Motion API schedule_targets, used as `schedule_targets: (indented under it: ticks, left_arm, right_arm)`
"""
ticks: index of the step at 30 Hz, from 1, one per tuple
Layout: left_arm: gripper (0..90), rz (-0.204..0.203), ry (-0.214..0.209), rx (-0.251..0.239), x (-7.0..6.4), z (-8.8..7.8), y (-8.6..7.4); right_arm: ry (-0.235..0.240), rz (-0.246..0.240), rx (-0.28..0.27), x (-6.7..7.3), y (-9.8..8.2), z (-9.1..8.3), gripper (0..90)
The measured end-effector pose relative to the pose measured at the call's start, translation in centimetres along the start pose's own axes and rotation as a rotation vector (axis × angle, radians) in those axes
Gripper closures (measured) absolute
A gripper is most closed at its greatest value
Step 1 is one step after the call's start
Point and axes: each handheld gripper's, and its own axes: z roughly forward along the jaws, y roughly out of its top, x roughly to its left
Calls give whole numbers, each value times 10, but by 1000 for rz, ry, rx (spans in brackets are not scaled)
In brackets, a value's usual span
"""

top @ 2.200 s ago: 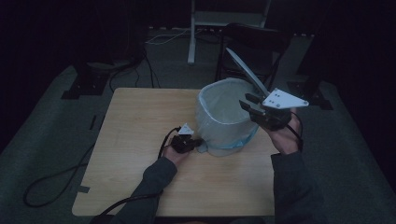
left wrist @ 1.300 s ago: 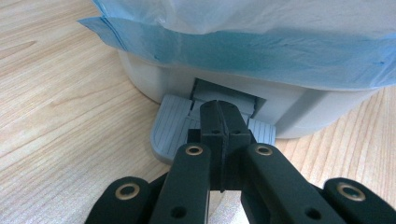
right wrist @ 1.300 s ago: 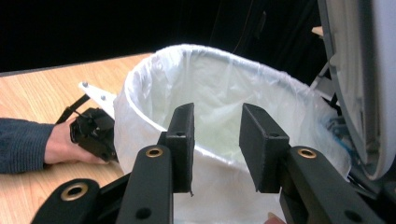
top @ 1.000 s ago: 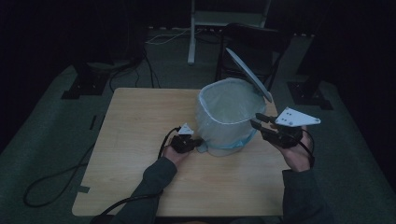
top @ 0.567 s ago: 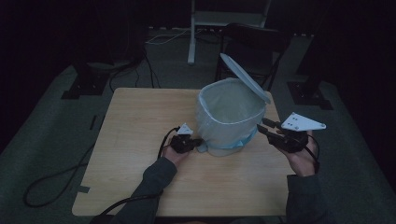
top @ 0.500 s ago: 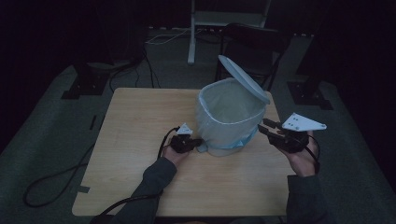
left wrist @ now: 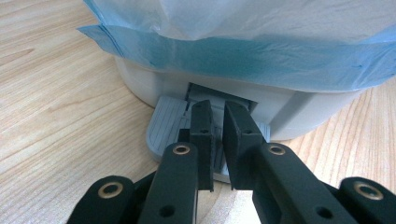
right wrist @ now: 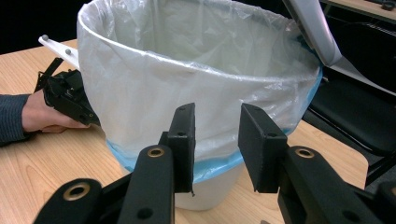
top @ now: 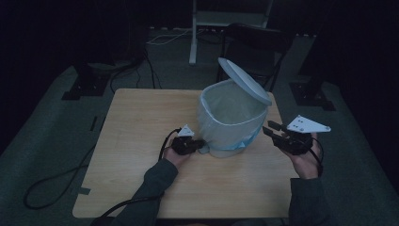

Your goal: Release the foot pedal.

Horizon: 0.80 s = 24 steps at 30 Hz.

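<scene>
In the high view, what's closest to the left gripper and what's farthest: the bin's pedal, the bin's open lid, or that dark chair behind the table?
1. Pedal: right at the left gripper, at the foot of the bin.
2. Lid: tilted up at the bin's far rim.
3. Chair: on the floor beyond the table.

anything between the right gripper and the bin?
Nothing: in the high view only bare table separates the right gripper from the bin; the right gripper view shows its open jaws short of the liner.

Dark lab, stand bases (top: 79,87), floor cables (top: 51,181)
</scene>
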Motion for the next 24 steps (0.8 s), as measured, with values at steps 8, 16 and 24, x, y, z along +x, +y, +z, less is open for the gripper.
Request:
schedule_targets:
  ticks: [8, 16, 24]
  left_arm:
    - [790, 8, -9, -5, -1, -1, 0]
    - [735, 8, -11, -34, -1, -4, 0]
    - [674, 9, 23, -76, -1, -11, 0]
  right_arm:
    - [-9, 7, -2, -3, -2, -1, 659]
    - [-10, 19, 4, -4, -4, 2, 659]
    - [-12, 27, 7, -5, -8, 4, 658]
